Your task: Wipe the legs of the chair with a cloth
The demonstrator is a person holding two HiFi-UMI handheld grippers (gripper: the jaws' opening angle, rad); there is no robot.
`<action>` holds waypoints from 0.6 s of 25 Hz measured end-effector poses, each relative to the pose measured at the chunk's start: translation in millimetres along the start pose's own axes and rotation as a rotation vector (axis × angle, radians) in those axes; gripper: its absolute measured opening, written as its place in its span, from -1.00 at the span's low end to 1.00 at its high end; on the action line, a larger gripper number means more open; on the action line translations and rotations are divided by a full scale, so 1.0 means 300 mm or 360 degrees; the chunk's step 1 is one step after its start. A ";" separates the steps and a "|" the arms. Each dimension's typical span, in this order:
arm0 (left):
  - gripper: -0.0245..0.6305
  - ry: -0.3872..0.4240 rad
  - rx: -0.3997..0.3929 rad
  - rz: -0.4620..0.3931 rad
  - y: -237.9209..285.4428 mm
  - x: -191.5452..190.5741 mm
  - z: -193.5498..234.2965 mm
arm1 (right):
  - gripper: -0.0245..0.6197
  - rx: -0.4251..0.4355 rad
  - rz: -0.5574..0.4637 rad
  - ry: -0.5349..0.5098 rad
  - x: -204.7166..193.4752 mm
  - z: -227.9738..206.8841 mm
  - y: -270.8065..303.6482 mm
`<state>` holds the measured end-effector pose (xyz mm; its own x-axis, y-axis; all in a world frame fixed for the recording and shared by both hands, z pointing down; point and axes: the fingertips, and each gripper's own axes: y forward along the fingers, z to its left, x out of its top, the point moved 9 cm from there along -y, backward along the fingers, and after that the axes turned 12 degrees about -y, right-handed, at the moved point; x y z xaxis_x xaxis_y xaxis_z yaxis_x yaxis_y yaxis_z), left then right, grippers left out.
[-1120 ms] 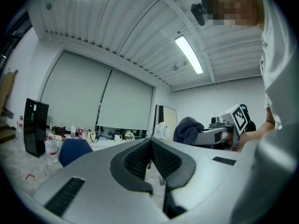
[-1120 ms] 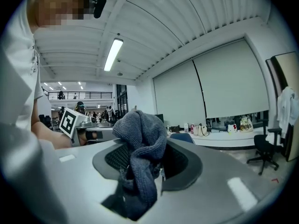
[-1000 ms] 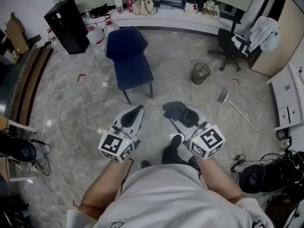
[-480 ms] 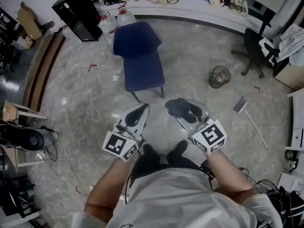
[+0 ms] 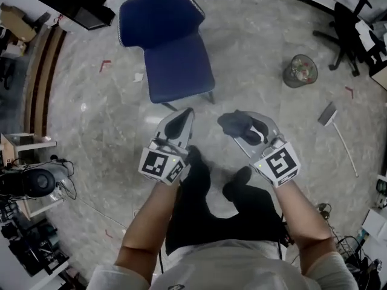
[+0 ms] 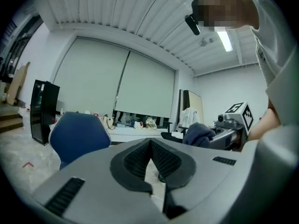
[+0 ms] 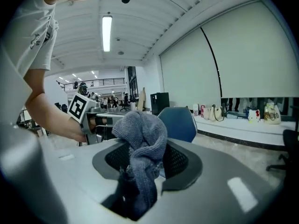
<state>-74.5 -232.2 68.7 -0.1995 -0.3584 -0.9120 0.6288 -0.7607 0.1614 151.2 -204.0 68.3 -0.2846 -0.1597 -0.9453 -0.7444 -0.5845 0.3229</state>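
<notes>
Cloth (image 7: 140, 146): bunched, ribbed grey knit

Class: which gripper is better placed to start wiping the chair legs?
Right. The right gripper is shut on the cloth; the left gripper is shut, empty. Both sit just short of the chair.

Probably an office: stone-look floor (image 5: 260, 47); black swivel chair (image 5: 347, 26); wastebasket (image 5: 300, 70); wide roller blinds (image 6: 121, 83)

Rough knitted cloth (image 7: 140, 139), matt fabric chair (image 5: 175, 59), glossy stone floor (image 5: 260, 53).
</notes>
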 end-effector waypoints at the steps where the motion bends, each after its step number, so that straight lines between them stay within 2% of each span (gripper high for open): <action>1: -0.91 0.0013 0.0022 -0.0014 0.057 -0.076 0.073 | -0.40 -0.0003 0.0000 -0.0004 -0.092 -0.033 0.071; 5: -0.91 0.0051 0.0171 -0.0039 0.197 -0.394 0.352 | -0.40 0.0017 0.0007 -0.0055 -0.524 -0.101 0.323; 8: -0.91 0.0075 0.0184 -0.0102 0.300 -0.630 0.526 | -0.40 -0.0010 0.0058 -0.0046 -0.899 -0.155 0.487; 11: -0.91 0.0045 0.0190 -0.0130 0.371 -0.867 0.654 | -0.40 0.0020 0.0197 -0.0107 -1.259 -0.177 0.658; 13: -0.91 0.0024 0.0219 -0.0129 0.414 -1.017 0.723 | -0.40 0.0017 0.0269 -0.0130 -1.450 -0.182 0.744; 15: -0.91 -0.0013 0.0242 -0.0128 0.450 -1.123 0.785 | -0.40 0.0030 0.0286 -0.0125 -1.573 -0.186 0.829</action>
<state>-99.4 -341.6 486.5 -0.2508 -0.2971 -0.9213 0.4899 -0.8598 0.1439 134.2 -318.5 592.0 -0.4596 -0.1973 -0.8659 -0.6885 -0.5368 0.4877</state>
